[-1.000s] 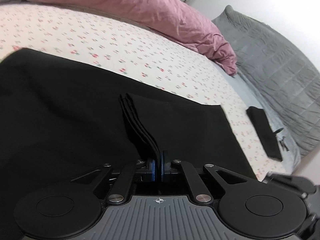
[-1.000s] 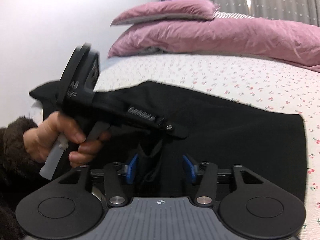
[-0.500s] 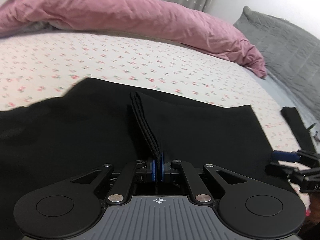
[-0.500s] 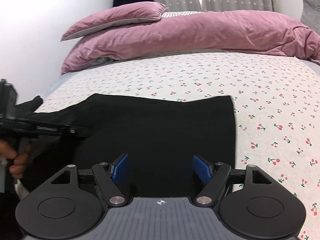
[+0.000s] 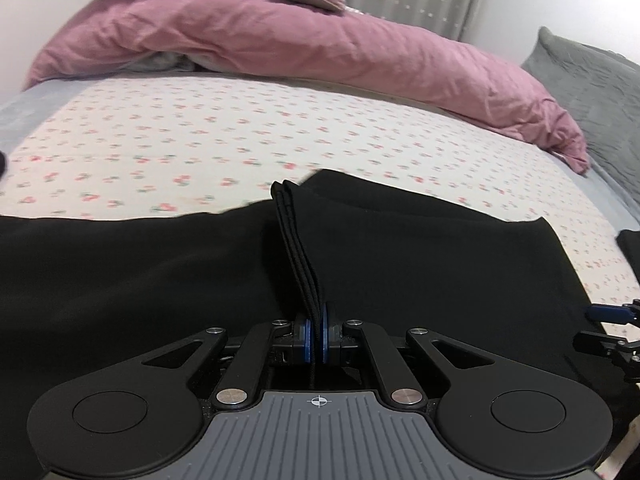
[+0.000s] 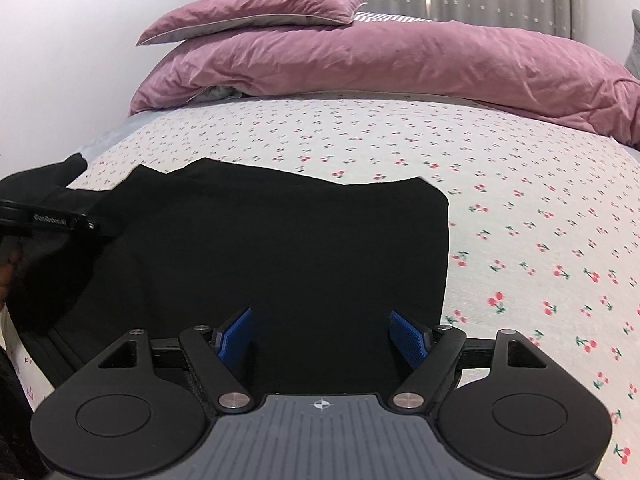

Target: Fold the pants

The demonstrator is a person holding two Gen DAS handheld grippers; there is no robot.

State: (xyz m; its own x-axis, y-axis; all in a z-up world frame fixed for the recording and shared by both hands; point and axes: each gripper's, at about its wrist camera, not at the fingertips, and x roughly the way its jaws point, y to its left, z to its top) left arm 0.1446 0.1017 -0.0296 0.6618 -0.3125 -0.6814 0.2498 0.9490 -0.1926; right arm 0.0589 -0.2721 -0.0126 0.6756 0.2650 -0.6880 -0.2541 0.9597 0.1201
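Left wrist view: the left gripper [image 5: 316, 338] has its blue pads pressed together on a stacked edge of the black pants [image 5: 420, 248], several layers of hem rising in a ridge from the jaws toward the far side. The rest of the garment lies spread across the near part of the cherry-print bedsheet [image 5: 168, 140], with a pink duvet [image 5: 320, 44] bunched along the far edge. The sheet's print is smeared by motion. At the right border a blue-tipped piece of the right gripper [image 5: 608, 314] is cut off by the frame, as is a dark item [image 5: 632, 244] on the sheet beyond it.

Right wrist view: the right gripper [image 6: 322, 338] hangs over the flat black panel with its jaws wide apart, having just been opening, and nothing caught between the pads [image 6: 236, 334]. Part of the left gripper's handle shows at the left edge.

Judged from this, the fold goes best if the left grip keeps every layer pinched while carrying the edge across, and the free gripper pins or smooths the panel so the corners meet squarely. Seams, waistband and leg ends cannot be told apart in the uniform black, and the near edge lies hidden under both tools.
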